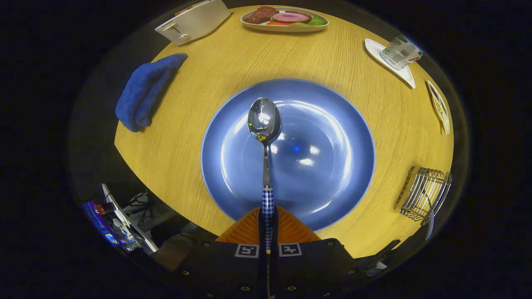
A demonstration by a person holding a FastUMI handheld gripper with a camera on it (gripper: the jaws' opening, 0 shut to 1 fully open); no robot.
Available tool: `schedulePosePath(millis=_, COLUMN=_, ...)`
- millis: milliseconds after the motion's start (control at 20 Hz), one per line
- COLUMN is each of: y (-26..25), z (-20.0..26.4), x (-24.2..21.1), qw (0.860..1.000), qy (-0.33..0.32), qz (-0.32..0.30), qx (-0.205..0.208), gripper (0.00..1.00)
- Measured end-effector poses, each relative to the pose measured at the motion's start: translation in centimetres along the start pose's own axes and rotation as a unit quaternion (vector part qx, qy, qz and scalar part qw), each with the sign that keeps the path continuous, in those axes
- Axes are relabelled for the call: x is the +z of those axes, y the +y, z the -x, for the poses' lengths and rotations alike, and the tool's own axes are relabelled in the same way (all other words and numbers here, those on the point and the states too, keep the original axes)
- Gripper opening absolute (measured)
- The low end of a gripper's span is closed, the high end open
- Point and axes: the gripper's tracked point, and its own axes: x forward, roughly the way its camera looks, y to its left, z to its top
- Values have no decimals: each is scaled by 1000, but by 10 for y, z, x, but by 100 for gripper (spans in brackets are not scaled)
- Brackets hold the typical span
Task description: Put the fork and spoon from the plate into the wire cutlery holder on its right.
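My gripper point(268, 222) is shut on the blue-checked handle of a metal spoon point(264, 124). The spoon points straight ahead from the fingers, its bowl held over the blue plate point(332, 174), which lies on the round wooden table just ahead of the fingers. No other cutlery lies on the plate. The wire cutlery holder point(426, 193) stands on the table to the right of the plate, near the table's edge. A blue-checked handle point(430, 224) pokes out of its near side; which utensil it belongs to I cannot tell.
A blue cloth point(143, 93) lies left of the plate. Beyond the plate are a white toaster point(193, 20) and a dish of food point(284, 18). At the far right, a cup on a white saucer point(397, 56) and a small dish point(439, 107).
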Motion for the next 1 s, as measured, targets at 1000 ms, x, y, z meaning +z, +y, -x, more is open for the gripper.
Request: schedulePosePath(millis=1000, y=-129, z=129, x=-92, qw=998, qy=59, qz=-11, qx=-32, gripper=3)
